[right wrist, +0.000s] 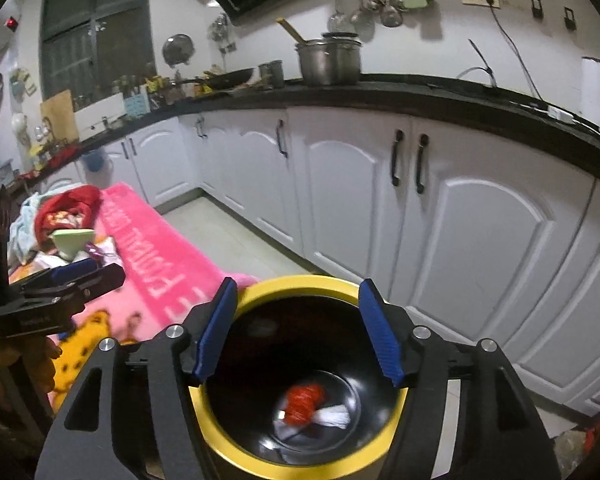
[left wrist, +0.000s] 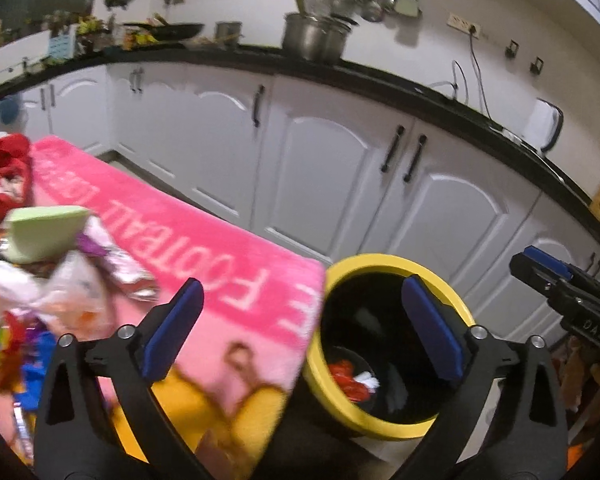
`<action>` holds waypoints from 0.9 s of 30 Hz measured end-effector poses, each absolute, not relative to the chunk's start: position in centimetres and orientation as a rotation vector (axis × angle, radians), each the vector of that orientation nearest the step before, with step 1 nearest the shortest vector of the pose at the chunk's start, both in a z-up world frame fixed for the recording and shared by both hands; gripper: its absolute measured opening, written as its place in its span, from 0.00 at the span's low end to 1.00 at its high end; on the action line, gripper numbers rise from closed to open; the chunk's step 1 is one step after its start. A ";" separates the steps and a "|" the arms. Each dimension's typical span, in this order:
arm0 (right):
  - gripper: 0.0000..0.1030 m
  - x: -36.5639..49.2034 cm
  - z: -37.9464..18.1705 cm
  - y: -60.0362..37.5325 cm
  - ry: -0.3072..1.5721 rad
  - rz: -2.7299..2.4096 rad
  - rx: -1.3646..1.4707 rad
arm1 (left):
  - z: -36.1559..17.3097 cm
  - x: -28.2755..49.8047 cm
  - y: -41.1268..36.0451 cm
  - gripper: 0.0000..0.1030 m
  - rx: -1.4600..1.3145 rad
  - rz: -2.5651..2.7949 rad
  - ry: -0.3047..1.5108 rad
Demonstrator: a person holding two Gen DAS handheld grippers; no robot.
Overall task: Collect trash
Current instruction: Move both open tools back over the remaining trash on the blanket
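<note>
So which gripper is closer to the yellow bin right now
Right. The right gripper hangs directly over the bin, jaws open around its mouth. The left gripper sits off to the bin's side, half over the pink blanket, also open.

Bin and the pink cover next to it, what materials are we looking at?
Bin: likely moulded plastic, glossy black inside with a smooth yellow rim; highlights show on its floor. Pink cover: soft fleece or plush, matte and fuzzy, with white lettering and a printed cartoon; it drapes over the edge.
</note>
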State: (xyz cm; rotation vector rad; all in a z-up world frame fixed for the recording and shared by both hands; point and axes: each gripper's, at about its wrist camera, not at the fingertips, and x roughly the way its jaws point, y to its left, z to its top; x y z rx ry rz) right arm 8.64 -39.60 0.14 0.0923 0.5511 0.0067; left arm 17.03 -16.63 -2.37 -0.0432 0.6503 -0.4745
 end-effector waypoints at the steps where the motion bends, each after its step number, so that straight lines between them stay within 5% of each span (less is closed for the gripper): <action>1: 0.60 8.7 0.5 -39.1 0.543 0.019 0.084 | -2.0 16.8 -15.9 0.89 -0.040 -0.452 0.636; 27: 0.65 12.8 3.9 -24.8 0.498 0.302 0.005 | 0.0 14.3 2.7 0.89 -0.105 -0.134 0.550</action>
